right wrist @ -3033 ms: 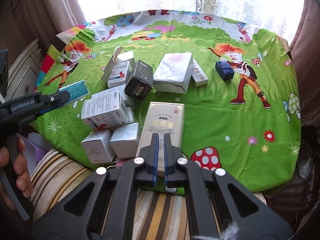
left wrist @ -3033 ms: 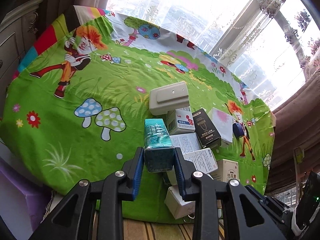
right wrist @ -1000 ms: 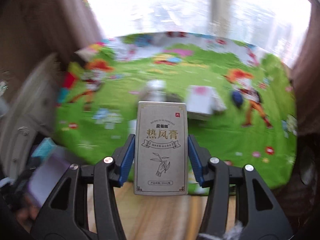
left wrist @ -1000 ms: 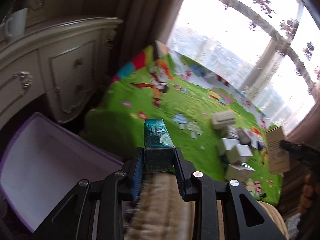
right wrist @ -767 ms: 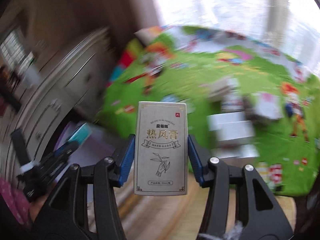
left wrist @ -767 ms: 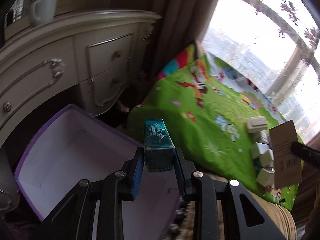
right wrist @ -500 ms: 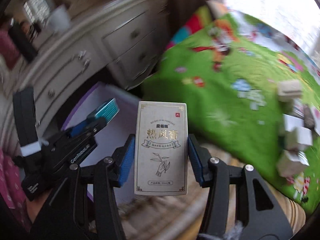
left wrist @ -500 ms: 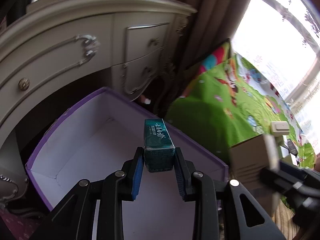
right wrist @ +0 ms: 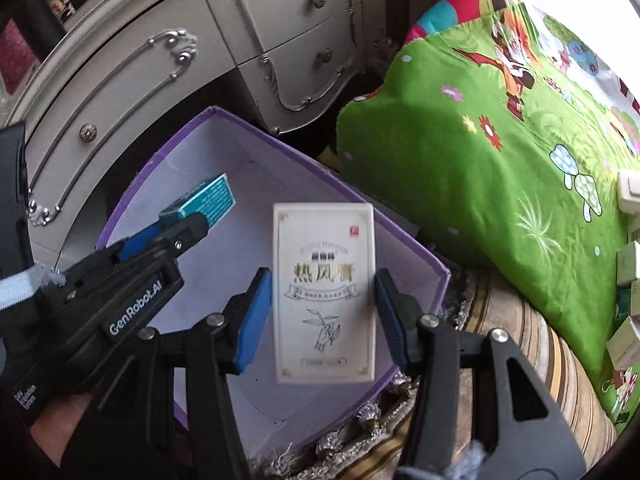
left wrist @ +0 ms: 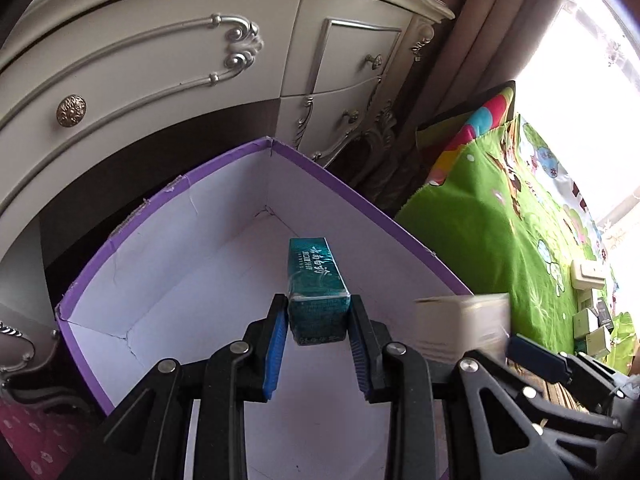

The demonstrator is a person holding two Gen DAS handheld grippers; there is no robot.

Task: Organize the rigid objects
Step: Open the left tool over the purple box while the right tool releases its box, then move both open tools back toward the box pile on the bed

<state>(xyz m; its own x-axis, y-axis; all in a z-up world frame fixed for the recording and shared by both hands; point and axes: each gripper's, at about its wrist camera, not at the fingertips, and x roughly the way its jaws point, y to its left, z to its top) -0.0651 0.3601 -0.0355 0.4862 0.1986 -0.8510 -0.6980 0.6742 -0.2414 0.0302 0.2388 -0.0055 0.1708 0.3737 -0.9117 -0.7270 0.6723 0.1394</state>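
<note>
Bin (left wrist: 168,280) holds nothing yet: left gripper (left wrist: 318,330) clamps a teal box (left wrist: 316,280) and right gripper (right wrist: 324,316) a cream box (right wrist: 324,300) above it, more boxes (right wrist: 628,264) waiting.

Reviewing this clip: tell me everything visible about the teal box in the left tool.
The teal box is a small oblong carton, glossy as if film-wrapped, with pale printed lettering on its top face and text lines on one side. The left tool is shut on its near end, a blue pad on each side, so it sticks out forward, roughly level. It hangs over the open purple-rimmed white bin, touching nothing but the pads.
</note>
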